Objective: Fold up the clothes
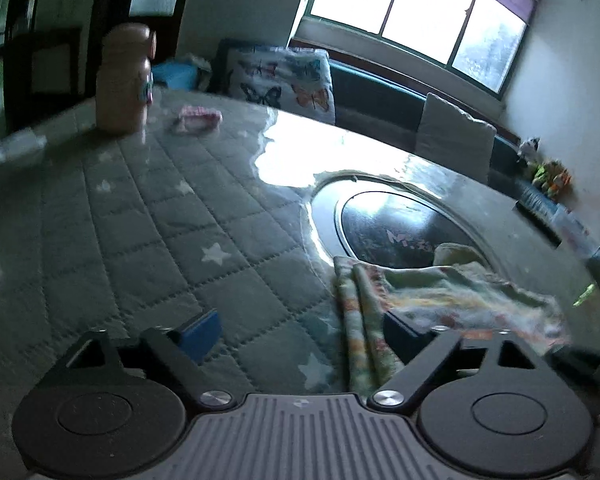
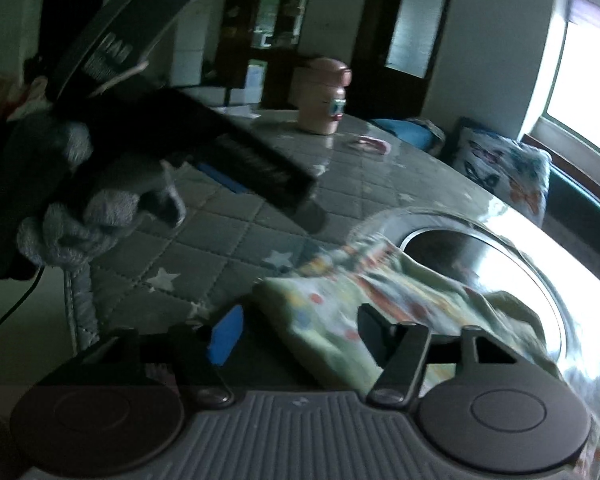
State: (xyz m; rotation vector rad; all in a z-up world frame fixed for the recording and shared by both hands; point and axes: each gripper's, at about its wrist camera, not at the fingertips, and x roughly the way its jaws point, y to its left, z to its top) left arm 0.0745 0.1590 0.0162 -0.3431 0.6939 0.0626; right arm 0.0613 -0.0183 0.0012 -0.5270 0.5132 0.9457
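Patterned cloth (image 1: 440, 300) lying bunched on quilted table cover (image 1: 160, 220), partly over round inset. Holding left tongs (image 1: 300, 328) and right tongs (image 2: 300, 328) agape, gripping nothing. Cloth looking light, limp; pinching hemmed edge seeming best.

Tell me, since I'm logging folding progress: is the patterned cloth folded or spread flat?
Folded, at least partly. The patterned cloth shows doubled layers stacked along its left edge, and its far side is bunched over the round tabletop insert.

A pale green garment (image 1: 440, 296) with colourful print lies crumpled on the quilted star-patterned table cover (image 1: 160, 216).
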